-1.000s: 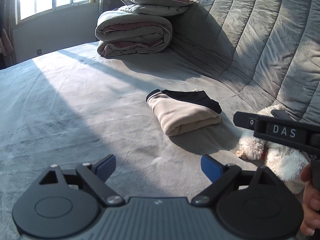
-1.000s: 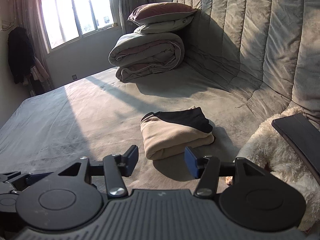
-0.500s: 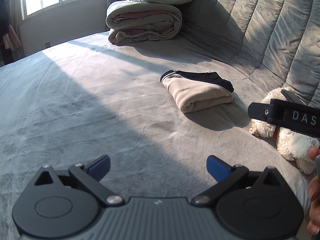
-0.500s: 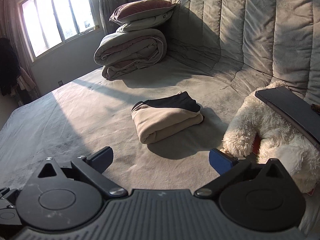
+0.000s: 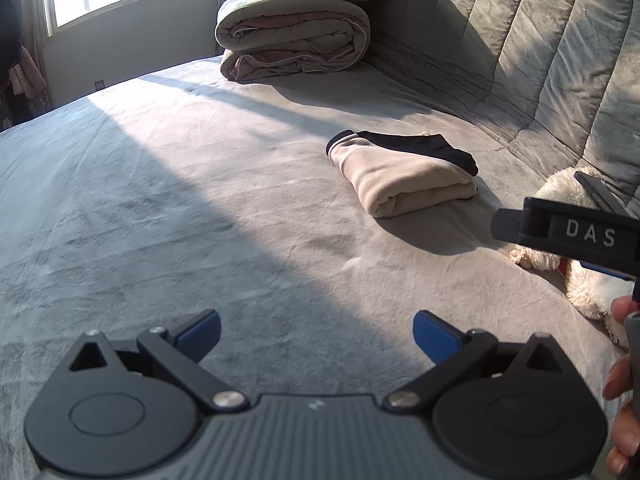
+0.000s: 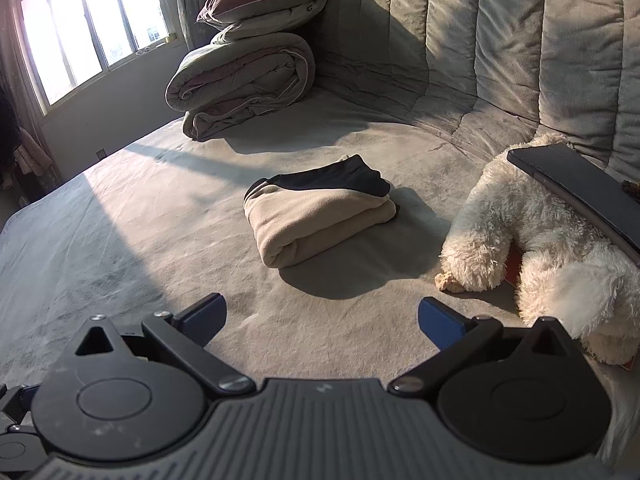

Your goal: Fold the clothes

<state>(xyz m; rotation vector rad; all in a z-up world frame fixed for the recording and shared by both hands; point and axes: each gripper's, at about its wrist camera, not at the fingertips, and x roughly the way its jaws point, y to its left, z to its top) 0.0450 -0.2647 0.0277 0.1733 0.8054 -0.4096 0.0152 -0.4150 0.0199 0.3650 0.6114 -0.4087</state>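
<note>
A beige garment with a black part, folded into a compact bundle (image 5: 404,178), lies on the grey bed sheet (image 5: 160,200); it also shows in the right wrist view (image 6: 320,212). My left gripper (image 5: 316,334) is open and empty, held back from the bundle, which lies ahead to the right. My right gripper (image 6: 322,316) is open and empty, a short way in front of the bundle. The right gripper's black body marked DAS (image 5: 576,236) shows at the right edge of the left wrist view.
A white plush dog (image 6: 532,240) lies right of the bundle with a dark flat device (image 6: 576,188) on it. A rolled duvet (image 6: 244,84) and pillows (image 6: 264,0) are stacked at the far end. A padded grey backrest (image 6: 500,40) runs along the right. A window (image 6: 92,32) is at far left.
Both grippers have pulled back from the folded bundle. The right gripper's jaws have opened wide. The bundle stays in place.
</note>
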